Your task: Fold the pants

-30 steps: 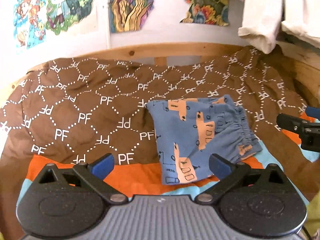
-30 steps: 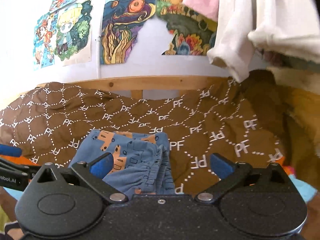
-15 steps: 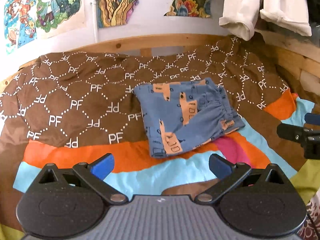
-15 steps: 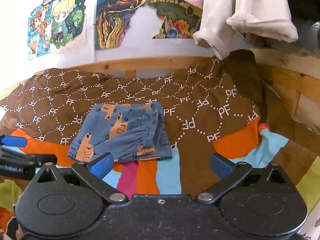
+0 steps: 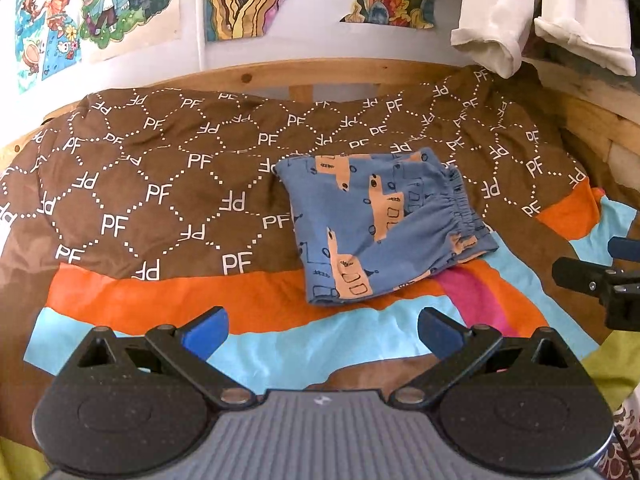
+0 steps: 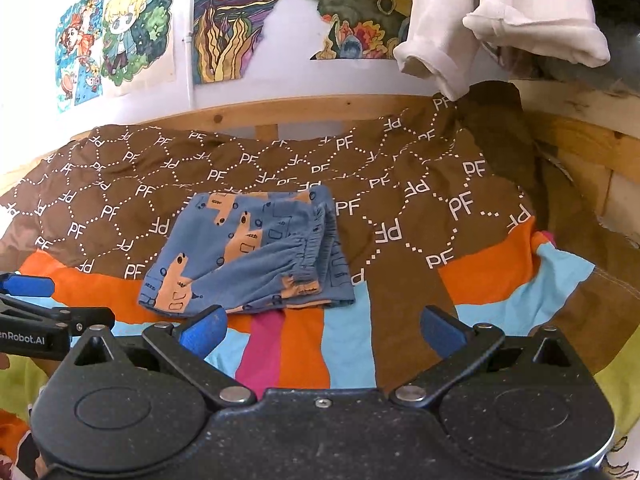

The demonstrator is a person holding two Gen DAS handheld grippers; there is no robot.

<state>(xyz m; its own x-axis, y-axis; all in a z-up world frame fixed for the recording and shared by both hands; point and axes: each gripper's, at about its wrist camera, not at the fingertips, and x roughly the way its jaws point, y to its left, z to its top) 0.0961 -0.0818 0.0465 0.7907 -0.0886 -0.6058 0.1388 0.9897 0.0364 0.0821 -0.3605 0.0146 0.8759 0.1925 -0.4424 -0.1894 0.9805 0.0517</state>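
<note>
The blue pants (image 5: 376, 224) with tan truck prints lie folded into a compact bundle on the bed, ahead of the left gripper (image 5: 322, 328) and slightly right of its jaws, untouched. From the right gripper (image 6: 322, 330) they sit ahead and left of its jaws, elastic waistband toward the right. Both pairs of jaws stand wide apart, holding nothing. Under the pants spreads a brown blanket (image 5: 160, 184) lettered PF with orange and pale blue stripes. Past it runs a wooden bed frame (image 6: 320, 114), then painted posters (image 6: 228, 28) and hanging white clothes (image 6: 500, 12)
</note>
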